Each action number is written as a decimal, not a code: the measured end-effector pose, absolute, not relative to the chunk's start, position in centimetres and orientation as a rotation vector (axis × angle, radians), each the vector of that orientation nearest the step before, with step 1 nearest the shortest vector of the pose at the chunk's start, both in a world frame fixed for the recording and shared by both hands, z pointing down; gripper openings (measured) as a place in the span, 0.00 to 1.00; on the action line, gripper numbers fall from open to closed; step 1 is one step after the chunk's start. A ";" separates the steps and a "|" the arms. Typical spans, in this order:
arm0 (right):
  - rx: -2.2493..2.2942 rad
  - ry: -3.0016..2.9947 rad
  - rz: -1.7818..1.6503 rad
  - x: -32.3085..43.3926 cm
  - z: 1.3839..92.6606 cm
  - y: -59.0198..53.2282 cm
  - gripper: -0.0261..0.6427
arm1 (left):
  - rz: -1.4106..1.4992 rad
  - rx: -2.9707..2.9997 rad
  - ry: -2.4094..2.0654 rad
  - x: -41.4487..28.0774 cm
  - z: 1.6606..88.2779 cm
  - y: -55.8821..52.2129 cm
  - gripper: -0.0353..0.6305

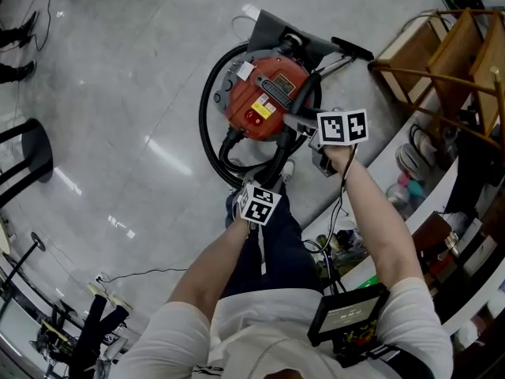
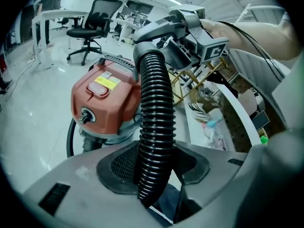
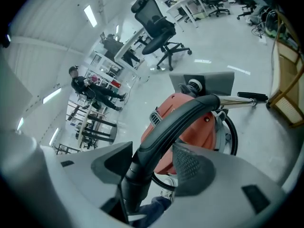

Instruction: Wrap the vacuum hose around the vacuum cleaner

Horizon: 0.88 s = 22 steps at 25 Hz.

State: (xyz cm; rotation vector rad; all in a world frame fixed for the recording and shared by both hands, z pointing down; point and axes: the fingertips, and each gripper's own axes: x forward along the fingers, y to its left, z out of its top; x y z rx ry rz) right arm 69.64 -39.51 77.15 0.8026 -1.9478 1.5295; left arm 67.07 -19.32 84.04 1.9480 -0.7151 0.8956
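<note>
A black ribbed vacuum hose [image 2: 154,108] is clamped between the fingers [image 2: 118,167] of the left gripper [image 2: 153,167], while its dark curved plastic handle [image 3: 185,115] is gripped by the closed fingers of the right gripper [image 3: 149,167]. The hose is seen looped beside a red canister vacuum cleaner [image 1: 260,97] standing on the glossy grey floor [image 1: 118,93].

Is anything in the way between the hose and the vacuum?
Nothing visible is. The left tongs and the right tongs both grip the hose, and the vacuum sits just beyond it.
</note>
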 end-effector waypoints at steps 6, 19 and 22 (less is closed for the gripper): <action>0.822 -1.965 1.544 68.5 77.7 -41.1 0.41 | 0.914 1.922 -0.851 64.2 84.6 -21.4 0.32; 0.808 -1.998 1.458 68.9 77.7 -40.7 0.44 | 0.912 1.913 -0.888 63.2 84.4 -21.3 0.34; 0.816 -2.001 1.448 69.0 77.6 -40.7 0.44 | 0.919 1.920 -0.892 62.8 84.2 -21.3 0.35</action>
